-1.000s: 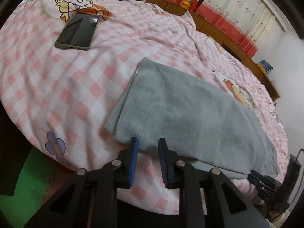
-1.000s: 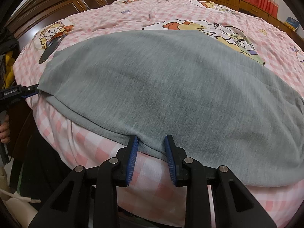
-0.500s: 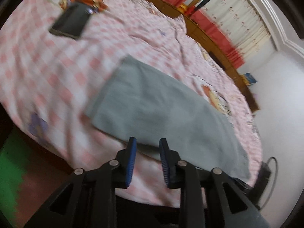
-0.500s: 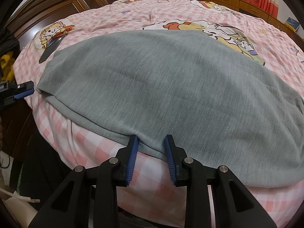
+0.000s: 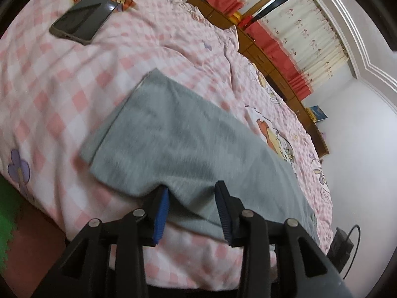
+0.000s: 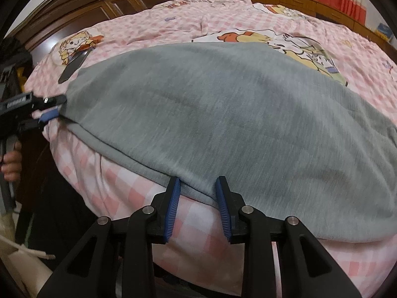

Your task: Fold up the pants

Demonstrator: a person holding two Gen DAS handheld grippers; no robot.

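Grey pants (image 5: 178, 144) lie flat along the near edge of a bed with a pink checked cover (image 5: 49, 94); they also show in the right wrist view (image 6: 223, 114). My left gripper (image 5: 192, 206) is open, its jaws on either side of the pants' near hem by one end. My right gripper (image 6: 197, 198) is open with the near hem between its jaws further along. The left gripper also shows at the pants' left end in the right wrist view (image 6: 53, 108).
A dark phone (image 5: 83, 18) lies on the cover beyond the pants, and shows in the right wrist view (image 6: 73, 65). Wooden cabinets (image 5: 280, 74) and red-and-cream curtains (image 5: 297, 34) line the far wall. A green mat (image 5: 7, 206) lies on the floor at left.
My left gripper has moved forward onto the pants' near hem and its jaws have opened wider. The right gripper has barely moved.
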